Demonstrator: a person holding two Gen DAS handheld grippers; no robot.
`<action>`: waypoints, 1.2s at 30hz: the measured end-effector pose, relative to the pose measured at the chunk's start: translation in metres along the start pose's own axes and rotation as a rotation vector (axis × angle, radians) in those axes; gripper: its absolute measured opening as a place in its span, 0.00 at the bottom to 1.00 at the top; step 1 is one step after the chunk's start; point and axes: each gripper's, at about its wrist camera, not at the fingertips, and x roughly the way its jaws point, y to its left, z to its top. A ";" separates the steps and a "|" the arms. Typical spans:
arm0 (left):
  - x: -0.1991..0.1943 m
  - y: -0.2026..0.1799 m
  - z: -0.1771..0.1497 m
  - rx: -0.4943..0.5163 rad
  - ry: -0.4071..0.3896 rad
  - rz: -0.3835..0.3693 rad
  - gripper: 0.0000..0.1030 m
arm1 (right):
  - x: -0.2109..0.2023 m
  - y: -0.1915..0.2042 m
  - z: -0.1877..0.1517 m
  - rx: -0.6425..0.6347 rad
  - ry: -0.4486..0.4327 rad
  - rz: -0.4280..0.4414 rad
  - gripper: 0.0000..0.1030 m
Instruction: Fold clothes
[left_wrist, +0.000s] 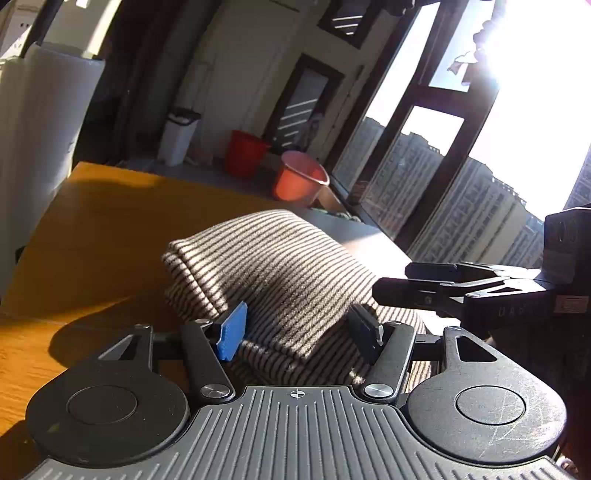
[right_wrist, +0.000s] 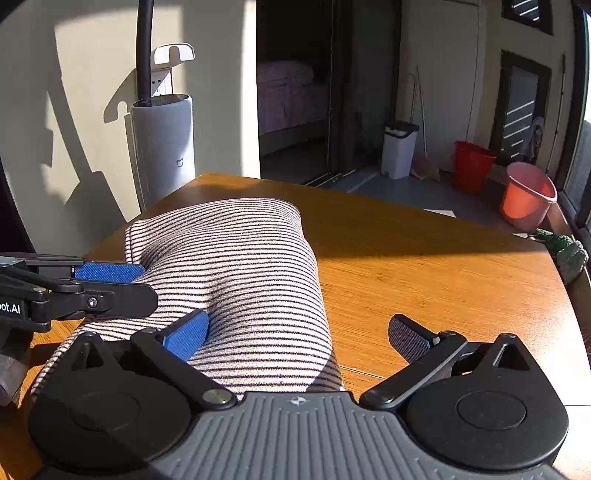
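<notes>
Left gripper (left_wrist: 295, 328) clamped on striped knit garment (right_wrist: 243, 280)'s folded bulk; right gripper (right_wrist: 299, 336) jaws apart, one pad touching. Press w/ even force, keep edges aligned on wooden table (right_wrist: 424, 280).

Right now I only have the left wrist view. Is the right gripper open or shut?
Observer: The right gripper is open wide.
Operator: Anything between its fingers?
Observer: Just the right edge of the striped cloth. The black finger is over bare table.
Operator: How does that edge look?
Observer: It is a smooth, rounded fold with no loose layers showing.
</notes>
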 end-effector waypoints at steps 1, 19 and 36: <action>0.001 -0.001 -0.001 0.006 -0.001 0.001 0.64 | 0.000 0.000 -0.001 0.020 -0.003 0.000 1.00; -0.016 -0.010 -0.019 -0.151 0.059 0.029 0.68 | -0.010 -0.017 -0.025 0.248 -0.053 0.047 1.00; -0.009 -0.028 -0.029 -0.136 0.103 -0.053 0.51 | -0.011 -0.051 -0.049 0.490 -0.091 0.184 1.00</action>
